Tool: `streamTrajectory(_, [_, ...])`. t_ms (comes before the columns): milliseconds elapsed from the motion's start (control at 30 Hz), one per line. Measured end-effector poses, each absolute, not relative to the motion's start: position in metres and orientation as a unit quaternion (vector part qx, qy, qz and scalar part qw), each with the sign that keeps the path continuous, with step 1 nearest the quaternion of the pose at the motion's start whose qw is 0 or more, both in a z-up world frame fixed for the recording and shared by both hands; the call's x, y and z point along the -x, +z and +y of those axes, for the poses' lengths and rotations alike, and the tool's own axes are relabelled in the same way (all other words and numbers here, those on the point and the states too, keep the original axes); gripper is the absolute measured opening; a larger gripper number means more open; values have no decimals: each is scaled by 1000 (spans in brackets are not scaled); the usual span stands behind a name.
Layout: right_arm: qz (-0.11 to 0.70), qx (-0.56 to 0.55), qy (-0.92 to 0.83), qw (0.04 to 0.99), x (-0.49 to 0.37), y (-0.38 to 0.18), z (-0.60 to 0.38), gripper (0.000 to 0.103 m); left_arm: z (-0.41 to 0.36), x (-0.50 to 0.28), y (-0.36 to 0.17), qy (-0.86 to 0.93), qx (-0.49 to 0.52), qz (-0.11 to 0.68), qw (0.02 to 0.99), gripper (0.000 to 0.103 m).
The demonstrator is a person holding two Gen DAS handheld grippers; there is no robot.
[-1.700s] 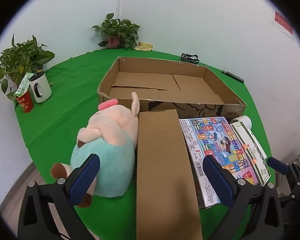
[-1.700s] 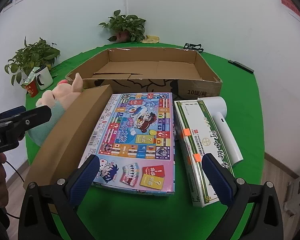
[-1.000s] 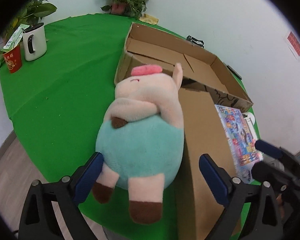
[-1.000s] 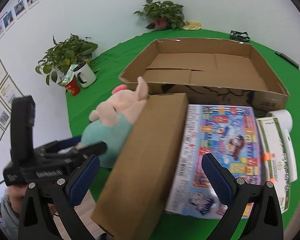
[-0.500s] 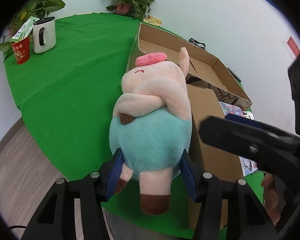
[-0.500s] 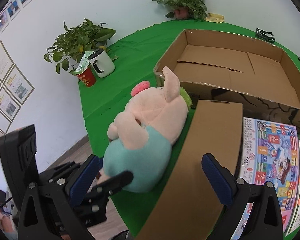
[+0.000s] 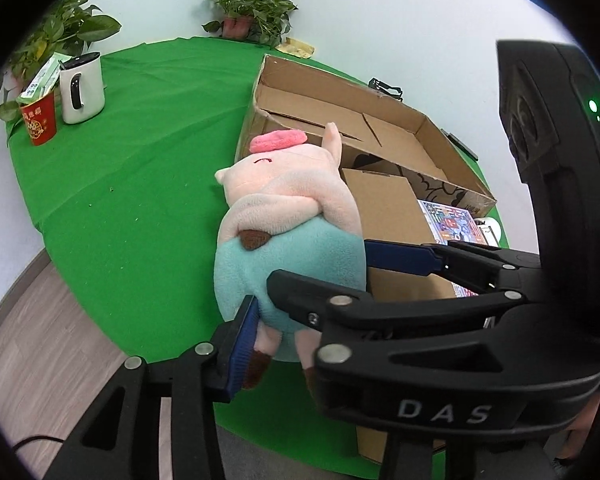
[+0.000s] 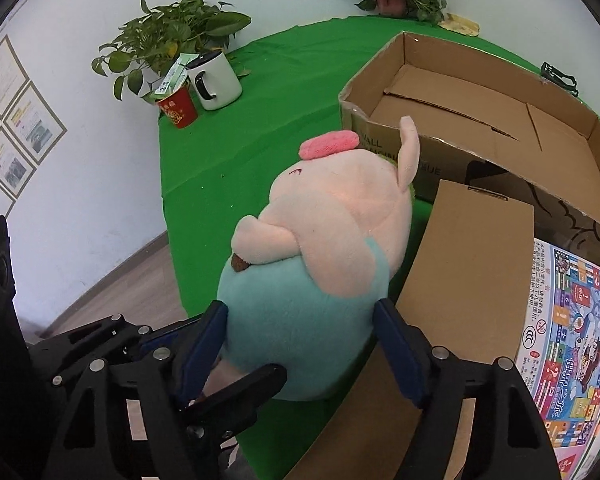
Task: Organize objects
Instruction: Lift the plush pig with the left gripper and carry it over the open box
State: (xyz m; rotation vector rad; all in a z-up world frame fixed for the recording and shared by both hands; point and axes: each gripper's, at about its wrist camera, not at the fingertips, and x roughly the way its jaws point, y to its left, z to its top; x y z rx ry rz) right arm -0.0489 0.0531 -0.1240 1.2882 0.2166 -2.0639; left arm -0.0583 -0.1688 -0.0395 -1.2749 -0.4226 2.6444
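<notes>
**Both grippers close in on the plush pig at the table's near edge**

At far left on the table (image 7: 140,168), which is draped in green cloth, a red paper cup (image 7: 40,122) stands just beside a white mug (image 7: 82,88), with a leafy potted plant (image 8: 172,40) behind them against the wall. A second potted plant (image 7: 248,12) sits at the far edge of the table.

Toward the middle, the plush pig (image 8: 320,264) lies on its back near the table's front edge, pink head pointing away and its teal belly nearest the cameras. The left gripper (image 7: 284,340) has its blue pads at the pig's lower end by the brown-tipped feet; its jaws are closing, and the pad in view presses against the teal fabric, while the other pad is hidden behind the right gripper's body. The right gripper (image 8: 304,344) straddles the teal belly from the other side, a blue pad on each flank; its jaws are closing with the pig between them, and both pads touch the plush.

Right of the pig, touching its side, lies a flat closed cardboard box (image 8: 468,264). Behind it stands a large open cardboard box (image 8: 480,120). Furthest right, a colourful board game box (image 8: 572,336) lies flat beside the closed box.
</notes>
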Motion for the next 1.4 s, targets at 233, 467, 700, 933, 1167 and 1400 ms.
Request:
streamTrajectory(233, [84, -488, -794, 352, 51, -126, 53, 64, -185, 59, -45, 886, 425, -153, 103, 72])
streamTrajectory(467, [74, -491, -789, 361, 54, -125, 57, 60, -200, 71, -60, 869, 427, -193, 160, 80])
streamTrajectory(700, [57, -491, -790, 363, 57, -124, 62, 55, -188, 75, -59, 881, 407, -181, 158, 72])
streamTrajectory(933, [40, -459, -805, 374, 48, -101, 68, 51, -179, 62, -25, 909, 368, -137, 135, 60])
streamTrajectory(1167, [26, -409, -827, 385, 51, -54, 81, 51, -169, 70, 16, 929, 329, -106, 134, 59])
streamTrajectory(1400, [24, -361, -858, 365, 85, -2, 98, 51, -148, 111, 49, 939, 297, -73, 159, 60])
